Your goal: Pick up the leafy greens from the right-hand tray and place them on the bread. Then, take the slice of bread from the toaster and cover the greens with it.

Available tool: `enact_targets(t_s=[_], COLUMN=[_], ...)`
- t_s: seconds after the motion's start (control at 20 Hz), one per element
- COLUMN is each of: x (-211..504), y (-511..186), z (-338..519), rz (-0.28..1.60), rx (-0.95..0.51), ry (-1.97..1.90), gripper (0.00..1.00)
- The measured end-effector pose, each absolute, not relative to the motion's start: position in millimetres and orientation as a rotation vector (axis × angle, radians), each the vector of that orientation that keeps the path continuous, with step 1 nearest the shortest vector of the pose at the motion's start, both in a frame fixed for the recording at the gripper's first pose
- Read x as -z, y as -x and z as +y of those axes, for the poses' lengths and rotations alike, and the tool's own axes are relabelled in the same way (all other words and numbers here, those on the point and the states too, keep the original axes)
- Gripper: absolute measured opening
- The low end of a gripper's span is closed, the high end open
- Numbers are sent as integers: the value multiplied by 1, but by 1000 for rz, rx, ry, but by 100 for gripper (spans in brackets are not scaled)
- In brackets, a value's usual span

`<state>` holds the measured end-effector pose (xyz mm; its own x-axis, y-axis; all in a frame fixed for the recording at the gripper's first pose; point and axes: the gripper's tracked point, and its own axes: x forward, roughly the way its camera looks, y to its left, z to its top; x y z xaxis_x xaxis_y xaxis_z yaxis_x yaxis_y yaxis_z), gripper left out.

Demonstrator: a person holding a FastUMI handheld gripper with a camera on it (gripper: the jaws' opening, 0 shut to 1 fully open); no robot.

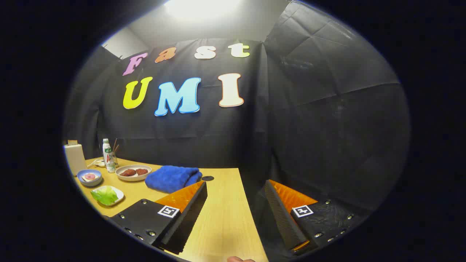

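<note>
So over at the far left end of the worktop [225,218] there's a pale toaster [75,157] standing upright. Just in front of it sits a small blue bowl [89,178] with what looks like bread and something reddish on top, can't tell exactly. Nearer the front edge is a little white tray [108,195] holding the leafy greens [104,195]. Behind those, by the back edge, a bottle [108,155] stands next to a glass with sticks in it, and a plate [133,173] with dark reddish pieces sits right beside that. Then a folded blue towel [172,178], with a small dark round hole [208,178] just past it. The gripper [236,214] hangs over the worktop's right edge, jaws spread wide, nothing between them, well apart from the greens.
</note>
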<state>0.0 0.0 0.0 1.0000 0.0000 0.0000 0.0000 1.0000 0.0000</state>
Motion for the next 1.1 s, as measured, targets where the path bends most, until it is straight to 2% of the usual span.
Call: enact_targets(t_s=[0.2,0.35,1.1], x=[-20,-33,-12], y=[27,43,80], z=[60,88,250], rz=[72,55,152], rx=[-34,-33,-251], ry=[-66,-49,118], gripper=[97,97,97])
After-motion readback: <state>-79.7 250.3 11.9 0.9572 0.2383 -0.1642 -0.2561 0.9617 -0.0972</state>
